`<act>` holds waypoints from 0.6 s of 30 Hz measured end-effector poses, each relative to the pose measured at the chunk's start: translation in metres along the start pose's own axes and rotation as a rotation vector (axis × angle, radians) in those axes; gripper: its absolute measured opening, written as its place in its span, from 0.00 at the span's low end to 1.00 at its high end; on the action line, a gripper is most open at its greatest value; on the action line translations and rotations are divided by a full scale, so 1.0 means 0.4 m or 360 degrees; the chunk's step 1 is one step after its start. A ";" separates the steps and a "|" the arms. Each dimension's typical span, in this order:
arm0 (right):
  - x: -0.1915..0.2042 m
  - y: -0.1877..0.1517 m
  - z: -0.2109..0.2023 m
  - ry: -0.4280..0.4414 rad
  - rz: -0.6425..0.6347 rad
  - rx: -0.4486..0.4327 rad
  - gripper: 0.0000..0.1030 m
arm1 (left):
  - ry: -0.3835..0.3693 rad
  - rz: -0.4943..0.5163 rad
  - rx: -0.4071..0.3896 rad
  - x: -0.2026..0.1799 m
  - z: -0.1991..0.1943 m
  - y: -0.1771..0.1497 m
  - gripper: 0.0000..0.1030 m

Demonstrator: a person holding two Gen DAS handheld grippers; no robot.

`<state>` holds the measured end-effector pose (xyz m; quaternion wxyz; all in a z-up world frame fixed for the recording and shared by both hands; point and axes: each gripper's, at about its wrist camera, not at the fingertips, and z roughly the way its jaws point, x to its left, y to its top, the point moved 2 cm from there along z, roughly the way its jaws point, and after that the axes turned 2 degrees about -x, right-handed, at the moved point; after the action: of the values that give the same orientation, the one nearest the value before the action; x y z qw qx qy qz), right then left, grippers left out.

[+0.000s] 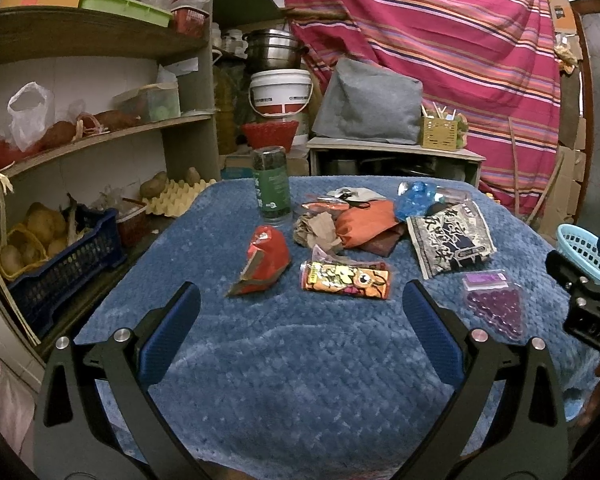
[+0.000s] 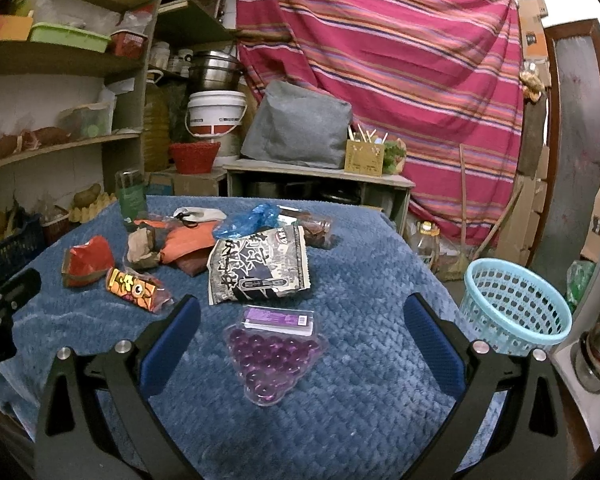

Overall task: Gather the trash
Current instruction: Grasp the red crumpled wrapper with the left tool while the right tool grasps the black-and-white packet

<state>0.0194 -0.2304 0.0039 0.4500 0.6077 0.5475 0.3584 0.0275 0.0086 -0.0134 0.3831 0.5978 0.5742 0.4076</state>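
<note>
Trash lies on a blue quilted table cover (image 1: 300, 360): a red crumpled carton (image 1: 266, 260), an orange cartoon wrapper (image 1: 346, 279), crumpled brown paper (image 1: 316, 230), an orange pouch (image 1: 366, 222), a black-and-white snack bag (image 1: 450, 238), a blue plastic bag (image 1: 414, 196) and a clear pack of purple beads (image 2: 276, 350). My left gripper (image 1: 300, 304) is open and empty, just short of the carton and wrapper. My right gripper (image 2: 300, 316) is open and empty, with the bead pack between its fingers. A light blue basket (image 2: 516, 308) stands at the table's right edge.
A green-labelled jar (image 1: 271, 186) stands at the table's far left. Shelves (image 1: 100, 136) with potatoes, egg tray and a dark blue crate (image 1: 64, 268) are on the left. A low cabinet (image 2: 320, 184), buckets and a striped cloth (image 2: 380, 60) are behind.
</note>
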 end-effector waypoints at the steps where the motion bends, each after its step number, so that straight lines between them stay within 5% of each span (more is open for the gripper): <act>1: -0.004 0.005 0.005 0.0005 -0.0006 0.0005 0.96 | 0.0014 0.0018 0.0001 -0.002 0.007 0.006 0.95; 10: -0.020 0.098 0.049 0.0060 -0.0055 -0.0037 0.96 | 0.0059 -0.0042 0.0055 0.058 0.089 0.084 0.95; 18: -0.012 0.145 0.207 0.0110 -0.0098 0.0098 0.96 | 0.0116 -0.0010 0.0124 0.094 0.231 0.147 0.95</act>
<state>0.1155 -0.2479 0.0307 0.4228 0.5915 0.5918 0.3481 0.1357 0.0444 0.0083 0.3397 0.5953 0.6050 0.4053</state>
